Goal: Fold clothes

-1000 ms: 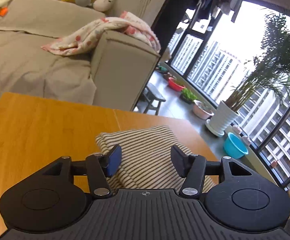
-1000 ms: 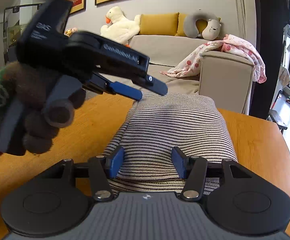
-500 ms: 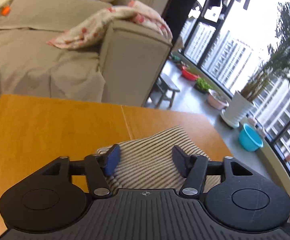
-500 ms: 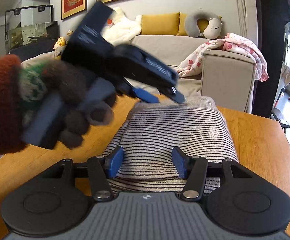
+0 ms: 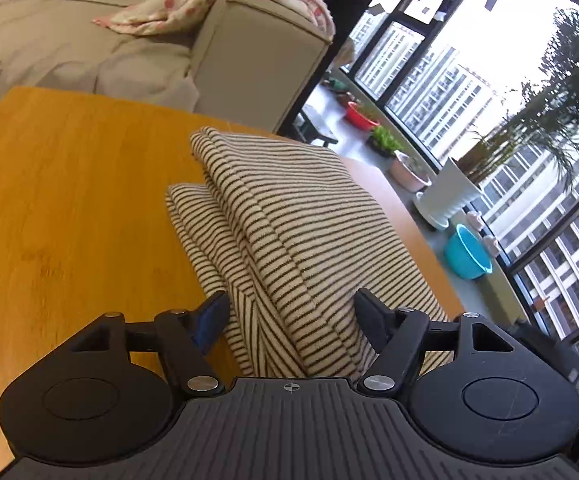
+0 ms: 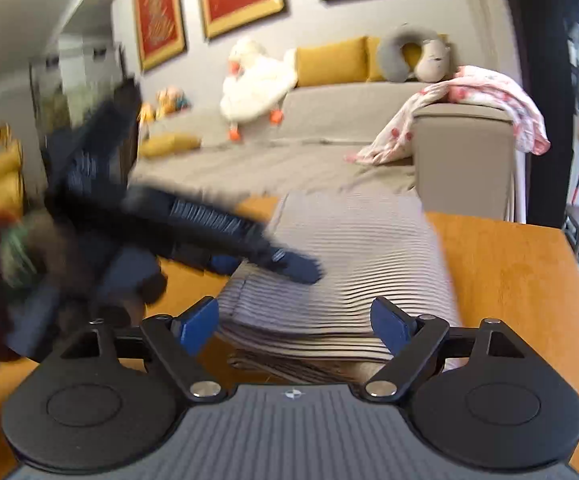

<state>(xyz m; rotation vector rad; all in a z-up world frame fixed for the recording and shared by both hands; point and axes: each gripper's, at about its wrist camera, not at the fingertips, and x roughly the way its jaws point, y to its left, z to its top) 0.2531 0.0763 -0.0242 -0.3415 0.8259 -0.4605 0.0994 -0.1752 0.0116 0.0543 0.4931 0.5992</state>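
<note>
A folded cream garment with dark stripes (image 5: 289,232) lies on the orange wooden table (image 5: 69,200). It also shows in the right wrist view (image 6: 349,264). My left gripper (image 5: 291,316) is open, its fingers low on either side of the garment's near left edge. In the right wrist view the left gripper (image 6: 281,264) appears blurred, with its tips over the garment's left side. My right gripper (image 6: 295,322) is open and empty, straddling the garment's near edge.
A grey sofa (image 6: 329,140) stands behind the table with a pink spotted blanket (image 6: 481,100) on its arm, a plush duck (image 6: 257,80) and yellow cushions. To the right are windows, potted plants (image 5: 449,192) and a blue basin (image 5: 467,256).
My left gripper has dropped down and forward onto the garment's left side. The right gripper has tilted and come closer to the near edge. Both stay open.
</note>
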